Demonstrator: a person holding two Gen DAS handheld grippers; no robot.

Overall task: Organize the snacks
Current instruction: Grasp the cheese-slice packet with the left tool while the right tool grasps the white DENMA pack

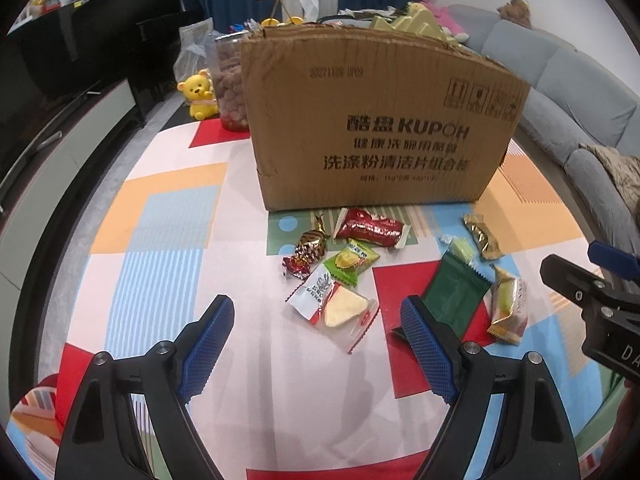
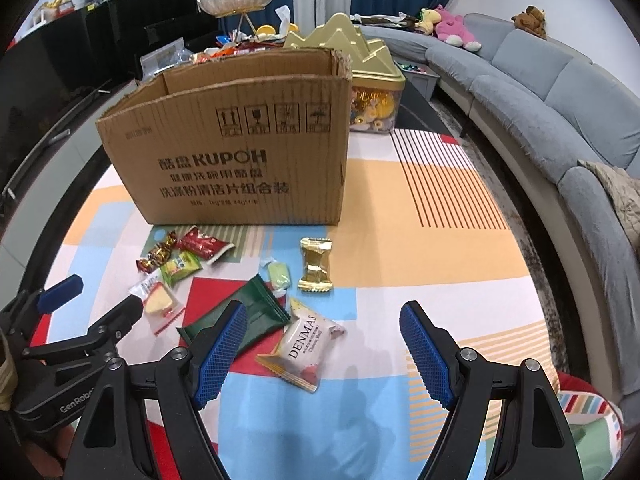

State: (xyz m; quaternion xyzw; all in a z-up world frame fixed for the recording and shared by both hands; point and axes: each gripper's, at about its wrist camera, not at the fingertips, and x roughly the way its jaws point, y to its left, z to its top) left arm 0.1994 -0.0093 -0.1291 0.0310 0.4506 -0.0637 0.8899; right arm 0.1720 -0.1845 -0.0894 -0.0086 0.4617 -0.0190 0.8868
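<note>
Below the cardboard box (image 1: pixel 384 120), at six o'clock: loose snack packets (image 1: pixel 344 268) on the desk (image 1: pixel 168 240); both grippers' fingers (image 1: pixel 208 336) apart, empty; slippery, overlapping wrappers risk a double pickup.

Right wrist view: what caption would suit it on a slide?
Open right hand-held gripper above a DENMAS snack packet and other wrapped snacks before a KUPOH cardboard box.

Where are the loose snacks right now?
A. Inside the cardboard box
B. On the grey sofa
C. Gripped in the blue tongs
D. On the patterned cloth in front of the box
D: the snacks, such as the gold packet and green packet, lie on the cloth in front of the box; both tongs are open and empty.
</note>
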